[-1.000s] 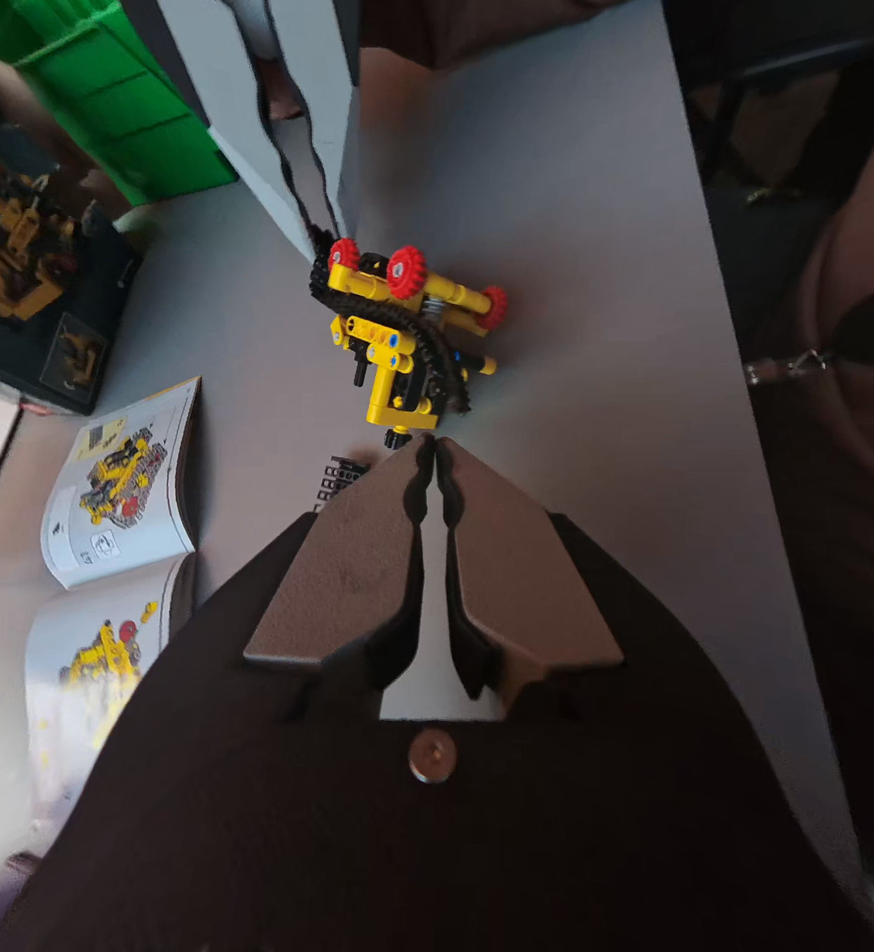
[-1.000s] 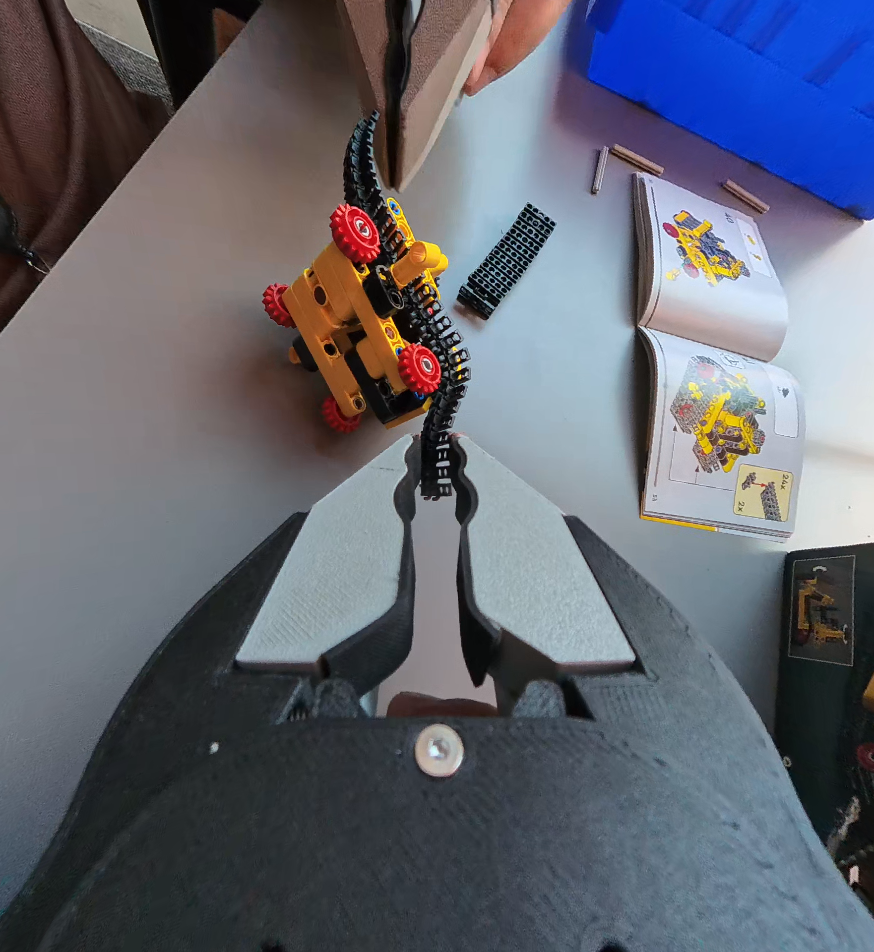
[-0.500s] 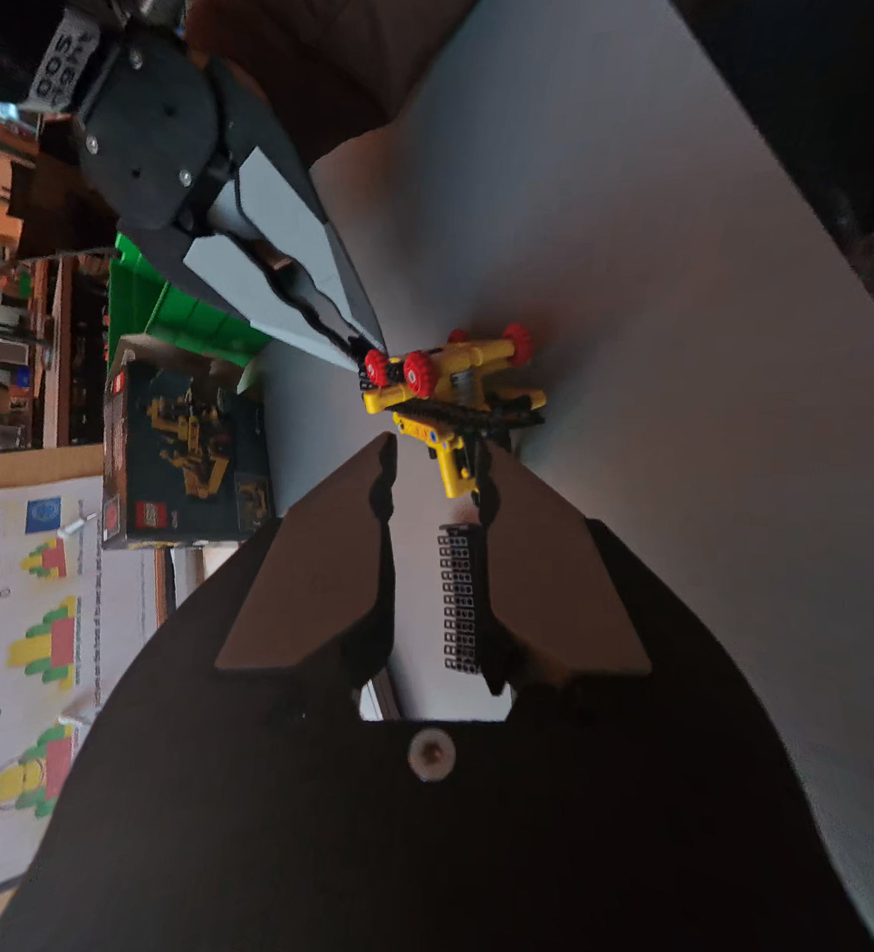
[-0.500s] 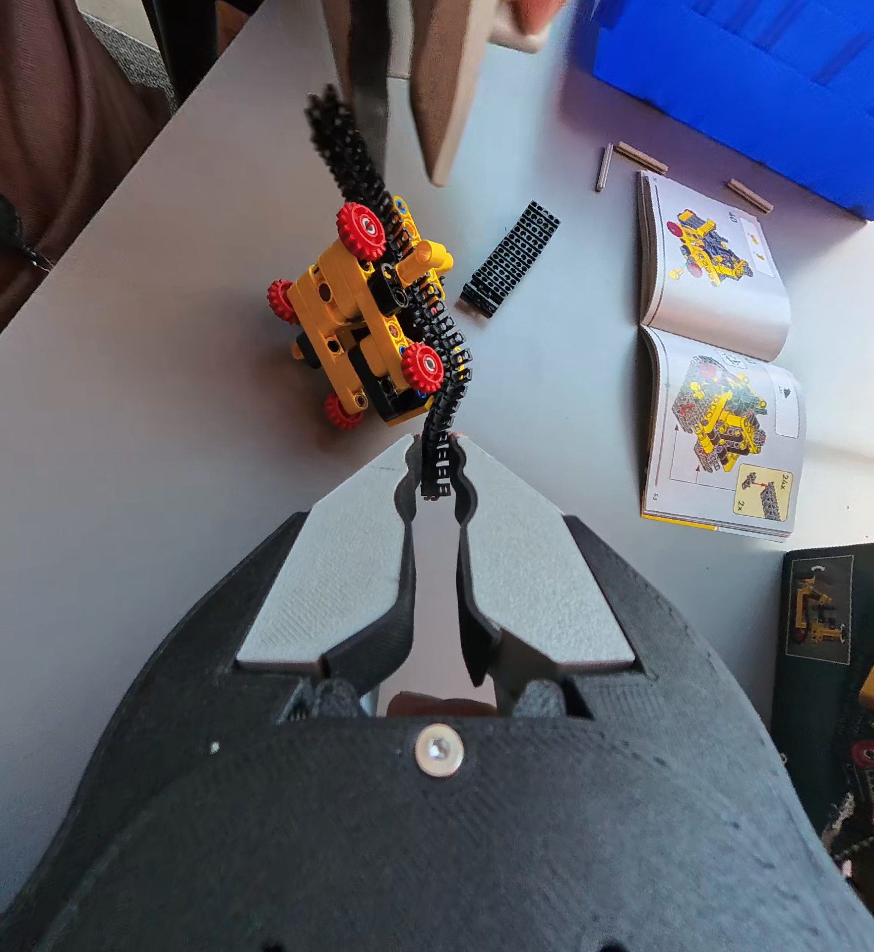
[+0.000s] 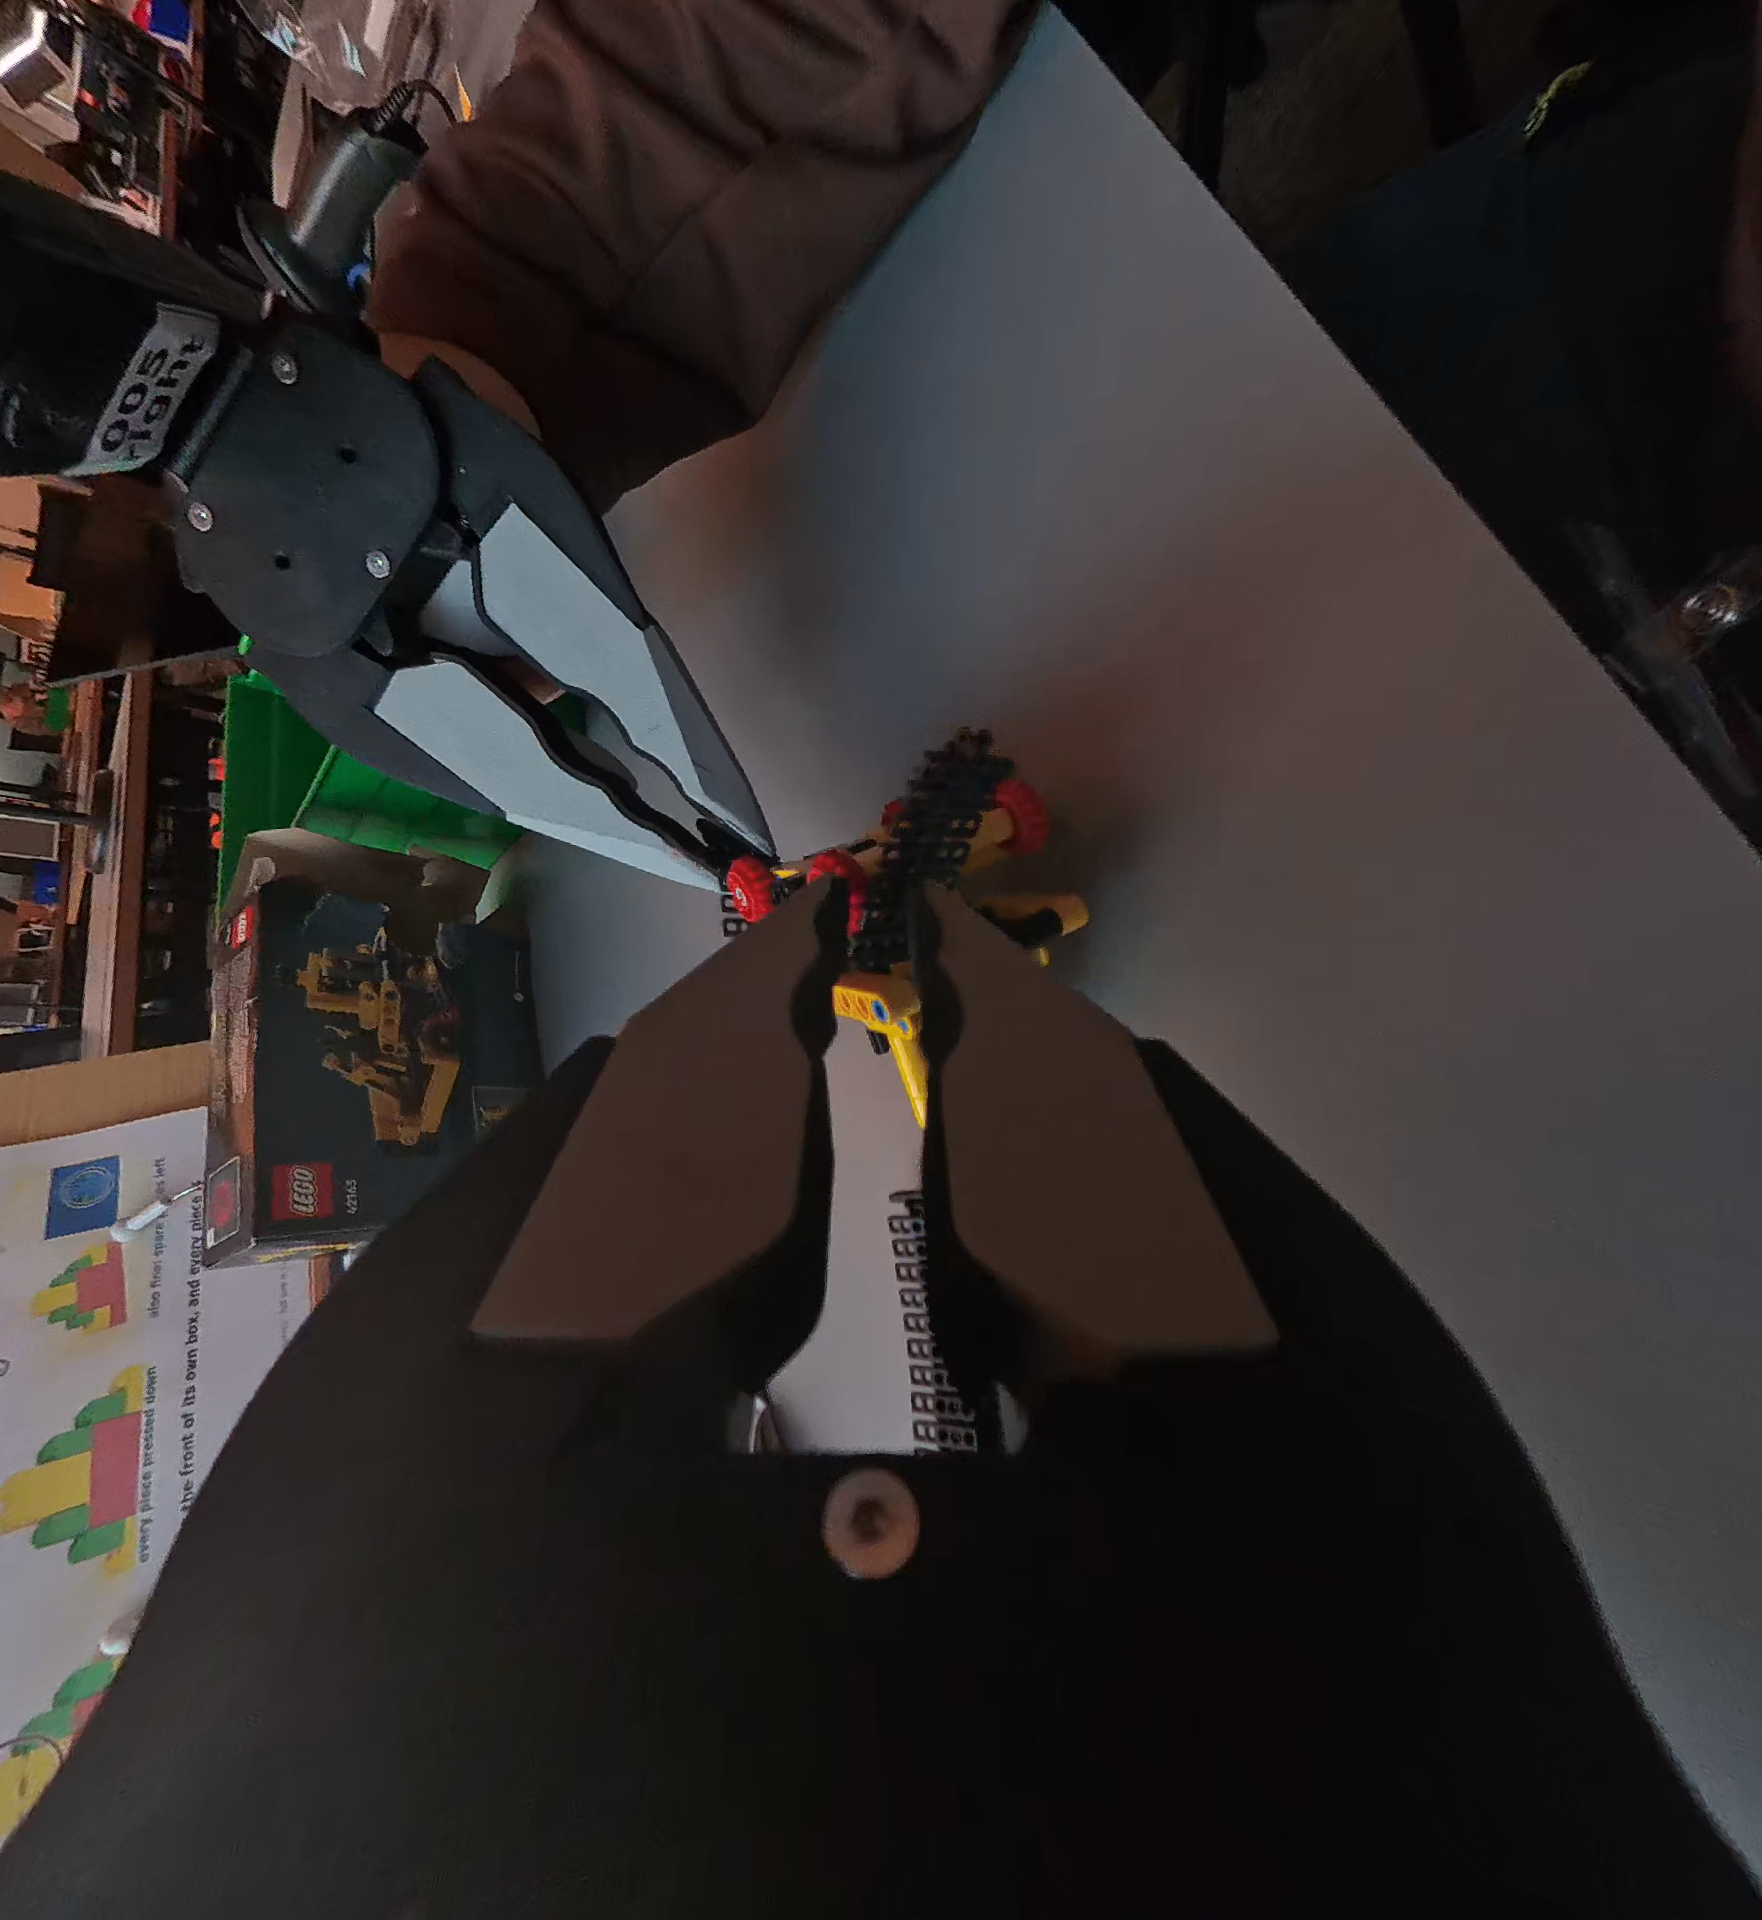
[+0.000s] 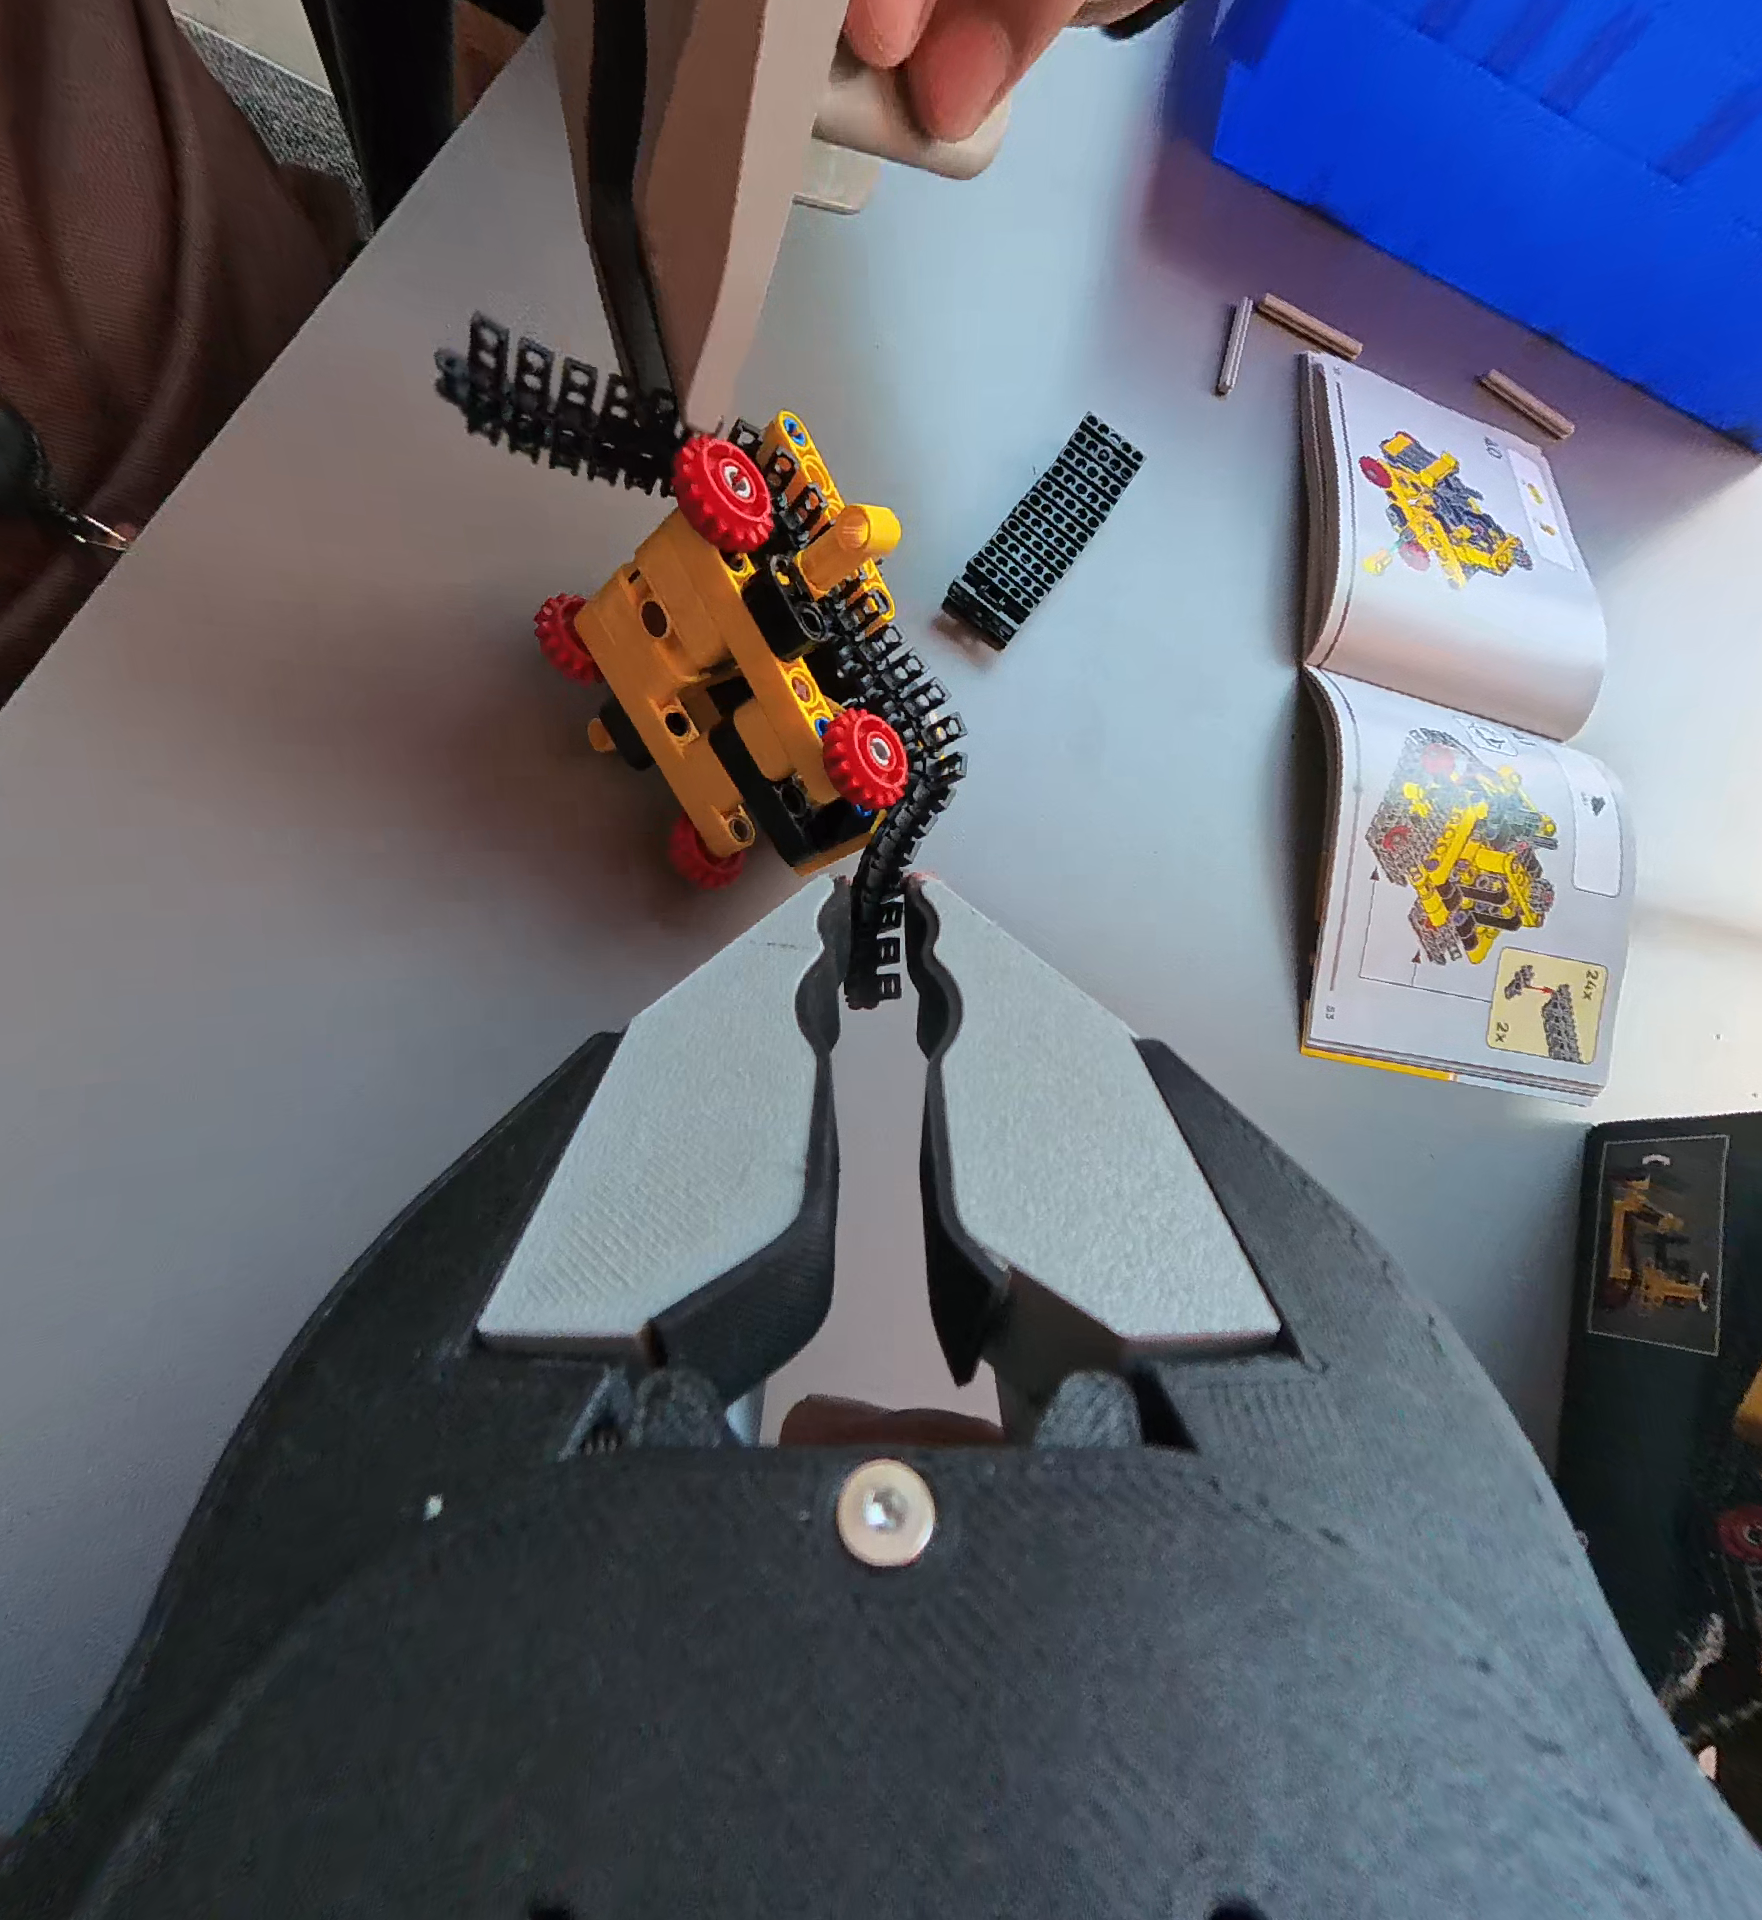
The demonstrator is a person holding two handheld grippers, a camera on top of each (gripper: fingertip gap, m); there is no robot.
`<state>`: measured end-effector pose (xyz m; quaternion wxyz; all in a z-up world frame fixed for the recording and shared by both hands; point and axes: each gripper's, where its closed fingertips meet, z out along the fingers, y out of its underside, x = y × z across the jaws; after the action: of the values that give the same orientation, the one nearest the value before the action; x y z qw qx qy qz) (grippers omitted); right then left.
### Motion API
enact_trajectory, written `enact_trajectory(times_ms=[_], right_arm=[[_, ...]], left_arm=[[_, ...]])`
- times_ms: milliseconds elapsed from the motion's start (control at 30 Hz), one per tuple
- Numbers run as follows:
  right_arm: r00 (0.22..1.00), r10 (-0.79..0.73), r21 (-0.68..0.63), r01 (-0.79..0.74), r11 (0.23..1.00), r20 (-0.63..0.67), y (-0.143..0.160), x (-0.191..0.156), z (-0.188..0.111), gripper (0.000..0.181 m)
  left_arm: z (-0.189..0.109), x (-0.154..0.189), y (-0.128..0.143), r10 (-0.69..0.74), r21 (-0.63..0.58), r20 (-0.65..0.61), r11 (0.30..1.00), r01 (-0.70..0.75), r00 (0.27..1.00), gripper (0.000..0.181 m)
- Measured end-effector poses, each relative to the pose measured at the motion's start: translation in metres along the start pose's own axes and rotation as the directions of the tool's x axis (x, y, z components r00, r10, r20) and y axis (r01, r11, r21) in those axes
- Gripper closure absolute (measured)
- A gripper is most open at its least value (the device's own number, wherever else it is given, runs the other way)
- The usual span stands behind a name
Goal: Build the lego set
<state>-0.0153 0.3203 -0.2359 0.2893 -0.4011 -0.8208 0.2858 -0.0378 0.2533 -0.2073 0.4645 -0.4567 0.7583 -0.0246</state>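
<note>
black track chain [image 6: 898, 717] runs lengthwise over the yellow chassis [image 6: 721, 665] at frame centre, on the grey tabletop [image 6: 233, 831]. right gripper [image 6: 879, 940] pinches its near end; left gripper [image 6: 669, 416], from upper frame, nips the far end. spare track [image 6: 1048, 530] just right; booklet [image 6: 1459, 727] further right.

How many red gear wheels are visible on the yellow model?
4. Top one by the left claw; one near the right claw; two on the far side. More may be hidden underneath.
</note>
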Motion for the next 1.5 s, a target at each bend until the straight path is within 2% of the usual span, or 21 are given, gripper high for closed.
enact_trajectory(times_ms=[233, 367, 433, 533, 667, 833, 967, 1200, 1500], right_arm=[[1.000, 0.002, -0.008, -0.002, 1.000, 0.010, 0.001, -0.002, 0.000, 0.175], [1.000, 0.000, -0.013, 0.001, 1.000, 0.014, 0.001, -0.004, 0.001, 0.175], [1.000, 0.000, -0.021, 0.001, 1.000, 0.016, 0.001, -0.004, 0.001, 0.176], [1.000, 0.001, -0.033, -0.001, 0.999, 0.004, 0.002, -0.003, -0.001, 0.176], [1.000, 0.028, -0.045, -0.028, 0.999, 0.007, 0.003, -0.004, -0.002, 0.177], [0.996, 0.083, -0.059, -0.082, 0.995, 0.025, 0.005, -0.005, -0.006, 0.177], [0.988, 0.142, -0.037, -0.140, 0.989, 0.056, 0.004, -0.009, -0.010, 0.177], [0.960, 0.241, -0.065, -0.234, 0.970, 0.143, 0.007, -0.019, -0.007, 0.176], [0.926, 0.296, -0.041, -0.294, 0.955, 0.235, 0.003, -0.030, -0.008, 0.174]], left_arm=[[0.008, 0.006, -0.008, 0.047, -0.005, -0.052, 0.999, -0.047, 0.998, 0.169], [0.009, 0.004, -0.013, 0.044, -0.007, -0.095, 0.999, -0.044, 0.995, 0.176], [0.012, -0.001, -0.009, 0.001, -0.059, -0.095, 0.998, -0.007, 0.995, 0.177], [0.017, -0.003, -0.005, -0.156, -0.146, -0.090, 0.979, 0.142, 0.984, 0.177], [0.017, -0.003, -0.004, -0.252, -0.219, 0.000, 0.944, 0.246, 0.968, 0.179], [0.017, -0.009, 0.003, -0.258, -0.330, 0.104, 0.902, 0.278, 0.961, 0.179], [0.018, -0.014, 0.008, -0.299, -0.349, 0.144, 0.877, 0.331, 0.943, 0.178], [0.020, -0.020, 0.025, -0.286, -0.389, 0.234, 0.848, 0.359, 0.929, 0.177], [0.021, -0.023, 0.035, -0.325, -0.353, 0.254, 0.845, 0.400, 0.911, 0.176]])
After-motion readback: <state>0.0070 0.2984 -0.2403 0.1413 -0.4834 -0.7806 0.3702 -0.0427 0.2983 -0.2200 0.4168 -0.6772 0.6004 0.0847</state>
